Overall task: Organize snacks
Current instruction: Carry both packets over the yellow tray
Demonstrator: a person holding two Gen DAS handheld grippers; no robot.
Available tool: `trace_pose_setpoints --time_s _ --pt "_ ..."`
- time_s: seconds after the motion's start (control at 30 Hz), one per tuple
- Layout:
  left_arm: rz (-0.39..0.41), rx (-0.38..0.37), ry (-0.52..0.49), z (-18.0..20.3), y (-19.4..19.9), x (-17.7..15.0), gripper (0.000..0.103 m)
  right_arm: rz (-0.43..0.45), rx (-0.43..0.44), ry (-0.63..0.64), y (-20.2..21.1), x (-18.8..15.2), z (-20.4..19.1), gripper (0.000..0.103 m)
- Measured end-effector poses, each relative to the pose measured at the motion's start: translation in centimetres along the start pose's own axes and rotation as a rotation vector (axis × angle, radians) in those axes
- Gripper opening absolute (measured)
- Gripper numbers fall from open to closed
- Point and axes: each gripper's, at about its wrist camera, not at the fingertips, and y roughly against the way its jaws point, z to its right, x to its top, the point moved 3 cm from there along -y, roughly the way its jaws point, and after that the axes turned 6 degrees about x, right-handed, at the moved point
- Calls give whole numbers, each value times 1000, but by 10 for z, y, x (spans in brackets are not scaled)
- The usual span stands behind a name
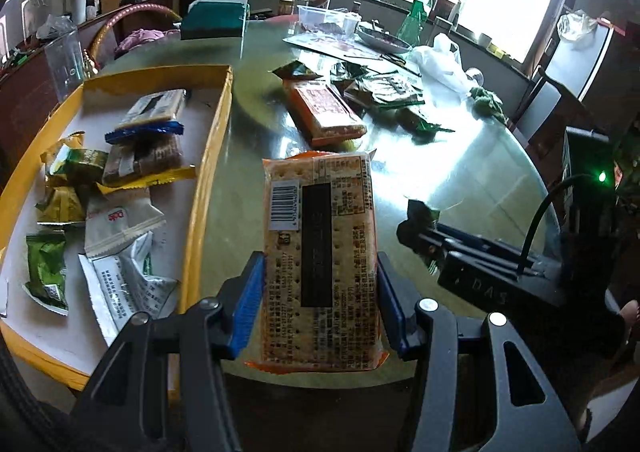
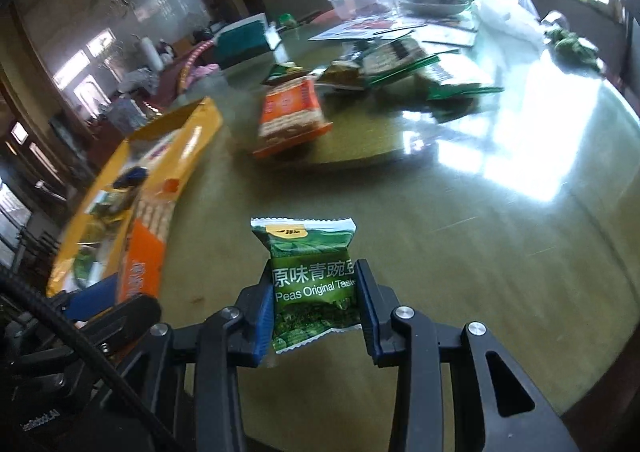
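Left gripper (image 1: pixel 320 300) clamped by its blue pads across the width of a flat orange-edged cracker packet (image 1: pixel 318 260), barcode side up, held above the glossy round tabletop (image 1: pixel 460 180) just right of the yellow-walled shallow cardboard box (image 1: pixel 212 156). Right gripper (image 2: pixel 316 308) closed on a small green foil pea pouch (image 2: pixel 312 284), raised over bare table, well short of the box.

Risks, as judged from here: cracker packet gripped only near its near end, so likely to droop or swing on a quick move and catch the box wall rather than clear it. Pea pouch pinched across a puffy middle; soft foil liable to slide out of the pads if jolted. Both hands aimed at one box, left gripper already nearer it, so a crossing of paths or a knock between rigs possible. Glossy table slippery for anything dropped.

Counts, from the left wrist view: one box; inside it roughly eight wrapped snacks, among them two biscuit bars, two white pouches and several small green or gold ones, overlap making the exact number uncertain. On the table beyond, one more orange cracker packet (image 1: pixel 326 112) and a loose heap of about five green-wrapped packs (image 1: pixel 380 92), not separable with certainty.
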Motion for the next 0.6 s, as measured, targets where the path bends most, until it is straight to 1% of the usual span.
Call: trace_pose_setpoints --time_s 0.13,0.27,0.43,0.6 --pt "22 -20 28 -10 12 4 54 18 27 -15 0 1 -8 36" --pt "64 -33 74 -28 29 15 54 44 60 -12 5 5 -20 36" --pt "111 -13 134 -57 44 32 54 69 128 5 11 15 -41 36" --pt "146 54 195 -92 52 38 54 74 204 44 11 22 -67 36"
